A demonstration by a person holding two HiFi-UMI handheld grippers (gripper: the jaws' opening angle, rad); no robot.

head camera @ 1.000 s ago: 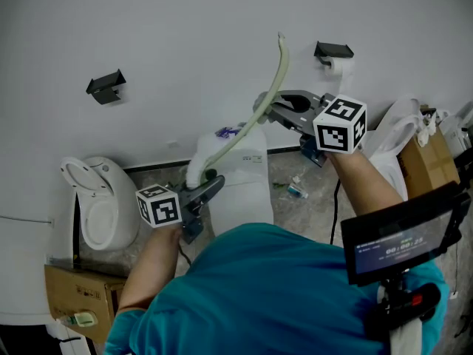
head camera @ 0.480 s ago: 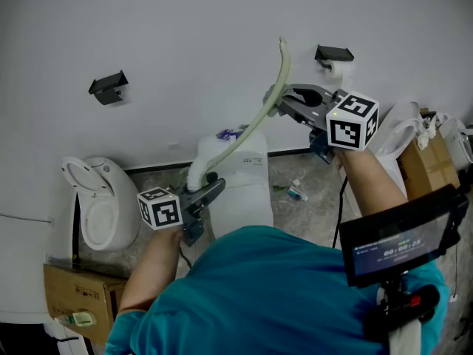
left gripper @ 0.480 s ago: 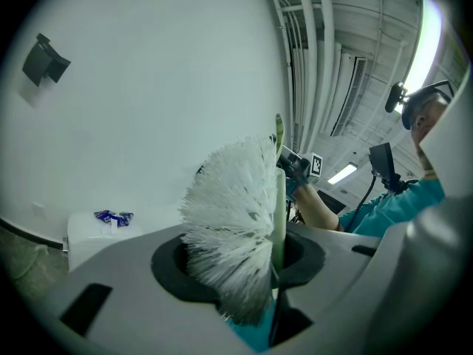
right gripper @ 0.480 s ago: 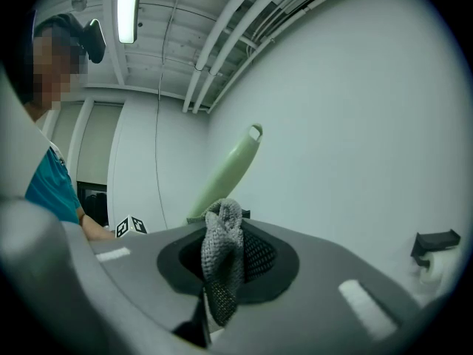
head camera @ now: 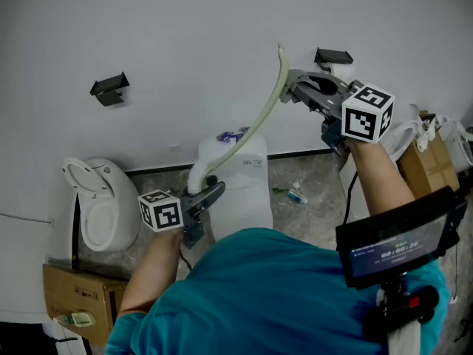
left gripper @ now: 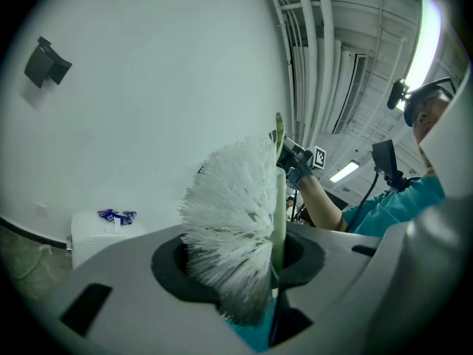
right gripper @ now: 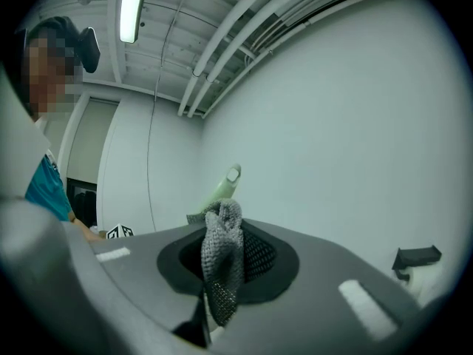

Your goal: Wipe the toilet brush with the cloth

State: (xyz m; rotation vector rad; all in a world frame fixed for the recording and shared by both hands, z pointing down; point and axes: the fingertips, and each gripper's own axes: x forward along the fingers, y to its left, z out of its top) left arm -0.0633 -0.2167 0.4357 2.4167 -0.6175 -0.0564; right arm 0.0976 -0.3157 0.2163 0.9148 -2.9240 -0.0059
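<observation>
Above the white toilet cistern [head camera: 247,176], the pale green, long-handled toilet brush [head camera: 255,124] slants through the air. Its long axis runs from the cistern's left front up and to the right, and the handle's tip stands well above the cistern against the bare wall. Just in front of the cistern's left corner, the left gripper [head camera: 211,188] is clamped part-way closed on the brush's lower end, with the white bristle head [left gripper: 233,220] fanning out between its jaws. High above the cistern's right side, the right gripper [head camera: 294,93] has its jaws closed on a grey mesh-knit cloth [right gripper: 222,261]. The cloth sits against the handle a little below the tip; whether it wraps the handle fully cannot be told. The brush thus crosses directly in front of the right gripper. Only a short stretch of handle shows above the cloth, while a long bare stretch runs down toward the left gripper. The right hand is nearer that length, so the next stroke likely means sliding the cloth along the axis while the left gripper steadies the head.
</observation>
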